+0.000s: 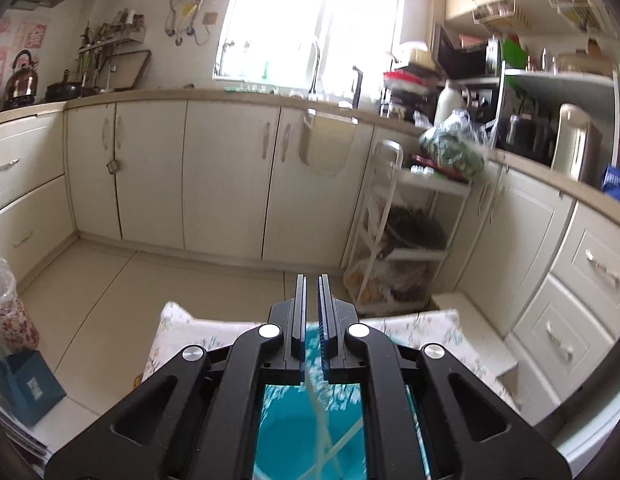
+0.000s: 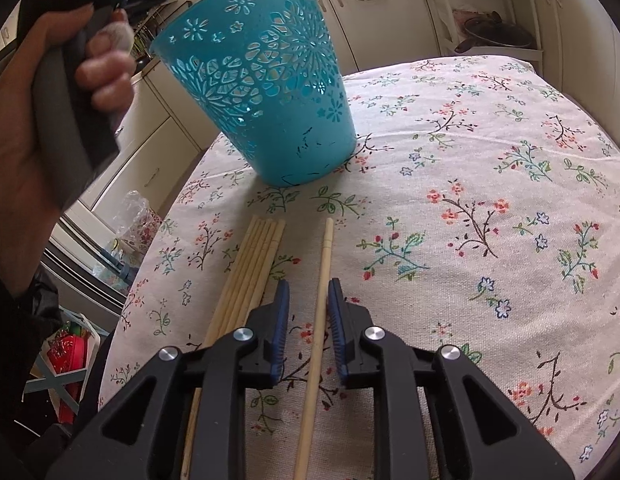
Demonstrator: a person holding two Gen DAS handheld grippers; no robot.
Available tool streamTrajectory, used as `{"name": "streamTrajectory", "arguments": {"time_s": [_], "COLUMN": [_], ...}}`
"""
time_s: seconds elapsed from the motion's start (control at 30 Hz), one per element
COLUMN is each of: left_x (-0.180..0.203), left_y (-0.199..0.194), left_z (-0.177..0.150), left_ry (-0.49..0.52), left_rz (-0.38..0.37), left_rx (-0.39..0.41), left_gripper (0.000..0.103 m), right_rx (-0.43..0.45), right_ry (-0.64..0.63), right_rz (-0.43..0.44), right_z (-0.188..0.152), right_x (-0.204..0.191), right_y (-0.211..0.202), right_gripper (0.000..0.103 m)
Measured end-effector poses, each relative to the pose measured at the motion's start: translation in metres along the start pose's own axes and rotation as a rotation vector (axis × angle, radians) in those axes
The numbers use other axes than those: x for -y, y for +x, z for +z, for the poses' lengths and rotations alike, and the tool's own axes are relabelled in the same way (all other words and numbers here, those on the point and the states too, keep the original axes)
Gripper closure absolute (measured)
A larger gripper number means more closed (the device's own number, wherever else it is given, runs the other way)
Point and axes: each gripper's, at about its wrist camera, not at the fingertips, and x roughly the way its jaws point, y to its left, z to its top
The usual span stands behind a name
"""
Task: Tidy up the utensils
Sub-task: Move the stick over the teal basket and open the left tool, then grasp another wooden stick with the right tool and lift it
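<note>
right claw (image 2: 308,320) slightly parted astride a lone chopstick (image 2: 318,316) on the desk (image 2: 490,168), lower centre, not gripping; left claw (image 1: 312,328) shut, empty, above the blue basket (image 2: 265,92); off-centre closing may roll it away.

Basket (image 2: 265,92) stands on the bench (image 2: 490,200); nearer, a chopstick bundle (image 2: 249,272) lies left of a single chopstick (image 2: 322,300); the basket apparently holds sticks.

A single chopstick (image 2: 320,308) lies between the parted right hand-held gripper (image 2: 308,312) jaws, untouched.
</note>
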Motion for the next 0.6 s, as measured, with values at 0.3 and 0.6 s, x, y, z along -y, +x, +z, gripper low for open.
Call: {"name": "streamTrajectory", "arguments": {"time_s": [0.3, 0.6], "left_x": [-0.038, -0.088], "left_y": [-0.078, -0.109], "left_z": [-0.042, -0.133], "left_ry": [-0.050, -0.171], "left_rz": [0.076, 0.092], "left_rx": [-0.047, -0.269], "left_gripper": [0.037, 0.035], "right_rx": [-0.033, -0.007], "right_ry": [-0.005, -0.098], "right_rz": [0.020, -0.106], "right_z": [0.001, 0.002], "right_x": [0.001, -0.012], "right_y": [-0.004, 0.002], "right_gripper": [0.069, 0.079]}}
